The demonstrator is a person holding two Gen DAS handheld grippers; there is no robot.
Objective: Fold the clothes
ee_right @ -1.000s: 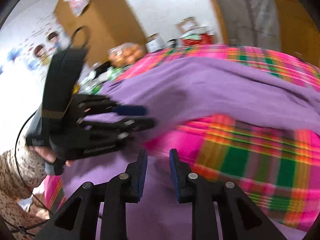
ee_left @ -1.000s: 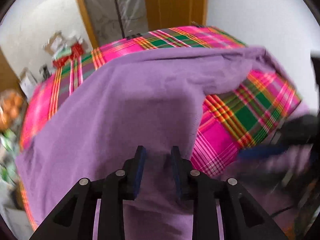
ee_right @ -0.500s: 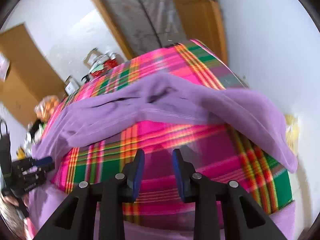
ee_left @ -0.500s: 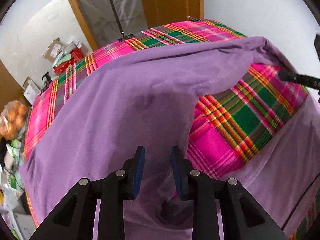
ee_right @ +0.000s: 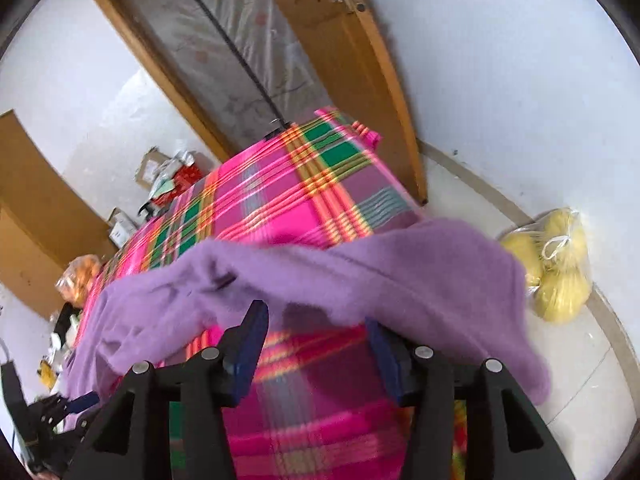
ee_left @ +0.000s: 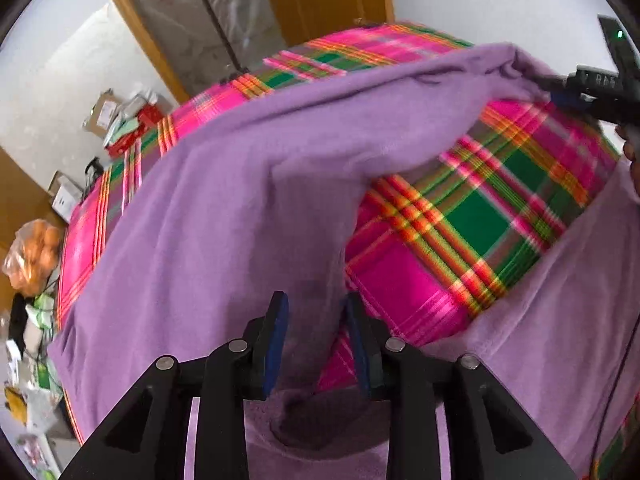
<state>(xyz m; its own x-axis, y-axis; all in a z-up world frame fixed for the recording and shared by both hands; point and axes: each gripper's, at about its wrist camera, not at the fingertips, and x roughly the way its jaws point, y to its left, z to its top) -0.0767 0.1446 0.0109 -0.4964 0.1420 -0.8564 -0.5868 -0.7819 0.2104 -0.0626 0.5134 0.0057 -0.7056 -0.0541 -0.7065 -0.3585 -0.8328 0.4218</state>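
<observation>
Fingers (ee_right: 386, 356) of right gripper (ee_right: 316, 340) spread wide at purple garment's (ee_right: 400, 280) far edge, mid-frame; left gripper (ee_left: 314, 320) narrower, fabric between, grip uncertain. Mid-fold over plaid-covered bench (ee_left: 460, 248). Next: pinch edge, draw across.

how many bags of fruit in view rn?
2. A bag of orange fruit left of the plaid-covered table; a bag of yellow fruit on the floor to its right. Others may be hidden.
</observation>
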